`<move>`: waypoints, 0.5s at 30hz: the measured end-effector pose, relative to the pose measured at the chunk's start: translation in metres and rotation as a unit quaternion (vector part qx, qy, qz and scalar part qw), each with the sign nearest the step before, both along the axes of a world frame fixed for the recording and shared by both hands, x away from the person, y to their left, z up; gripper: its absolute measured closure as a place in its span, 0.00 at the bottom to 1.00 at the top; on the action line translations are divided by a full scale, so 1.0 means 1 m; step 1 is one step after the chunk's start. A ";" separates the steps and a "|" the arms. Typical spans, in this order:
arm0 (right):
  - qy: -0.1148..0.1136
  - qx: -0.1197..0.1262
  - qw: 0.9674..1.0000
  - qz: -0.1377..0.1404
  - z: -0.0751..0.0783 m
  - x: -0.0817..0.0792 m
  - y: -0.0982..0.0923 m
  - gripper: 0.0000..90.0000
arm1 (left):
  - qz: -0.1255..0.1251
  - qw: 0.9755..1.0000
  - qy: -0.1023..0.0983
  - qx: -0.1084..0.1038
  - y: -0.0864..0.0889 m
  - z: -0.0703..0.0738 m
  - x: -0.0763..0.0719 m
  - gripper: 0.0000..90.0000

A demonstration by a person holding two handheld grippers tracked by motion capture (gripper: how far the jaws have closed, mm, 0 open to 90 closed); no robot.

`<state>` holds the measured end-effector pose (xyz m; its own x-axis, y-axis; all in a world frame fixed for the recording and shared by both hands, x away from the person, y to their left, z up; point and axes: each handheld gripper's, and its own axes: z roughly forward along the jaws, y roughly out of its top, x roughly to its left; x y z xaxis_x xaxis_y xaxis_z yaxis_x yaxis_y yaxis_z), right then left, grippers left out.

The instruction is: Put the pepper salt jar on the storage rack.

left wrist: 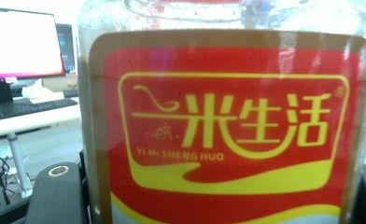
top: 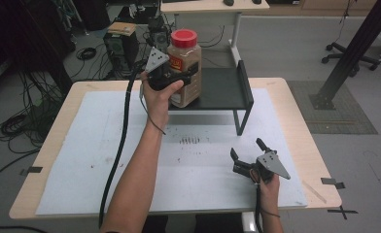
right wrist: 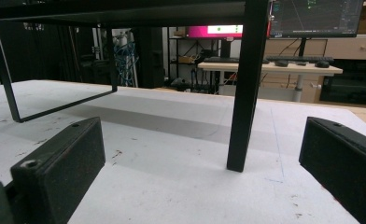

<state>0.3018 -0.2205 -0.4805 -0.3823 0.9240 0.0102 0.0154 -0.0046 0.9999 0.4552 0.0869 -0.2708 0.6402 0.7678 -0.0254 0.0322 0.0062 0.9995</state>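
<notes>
1. Jaws of left gripper (top: 171,77), upper centre-left: clamped on one jar (top: 184,68) with one red lid, at one black shelf (top: 225,90).
2. Right gripper (top: 249,150), lower right: jaws wide, empty, over one white mat (top: 203,160).

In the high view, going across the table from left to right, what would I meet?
Trailing black cable → left hand-held gripper → jar with red lid → black shelf → right hand-held gripper, jaws apart.
</notes>
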 end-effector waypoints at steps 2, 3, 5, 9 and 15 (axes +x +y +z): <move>0.000 0.000 1.000 0.000 0.000 0.000 0.000 0.00 | 0.000 1.000 0.001 -0.001 -0.001 -0.002 0.003 0.28; 0.000 0.000 1.000 0.001 0.000 0.000 0.000 0.00 | 0.001 1.000 0.002 -0.001 -0.001 -0.002 0.007 0.28; 0.000 0.000 1.000 0.001 0.000 0.000 0.000 0.00 | 0.001 1.000 0.002 -0.001 -0.001 -0.002 0.007 0.28; 0.000 0.001 1.000 0.002 0.000 0.000 0.000 0.00 | 0.001 1.000 0.002 -0.001 -0.003 -0.003 0.012 0.28; -0.001 0.001 1.000 0.002 0.000 0.000 0.000 0.00 | 0.001 1.000 -0.003 -0.001 -0.003 -0.005 0.014 0.28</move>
<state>0.3019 -0.2209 -0.4805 -0.3851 0.9228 0.0109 0.0140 -0.0060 0.9999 0.4696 0.0836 -0.2756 0.6389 0.7689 -0.0230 0.0266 0.0077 0.9996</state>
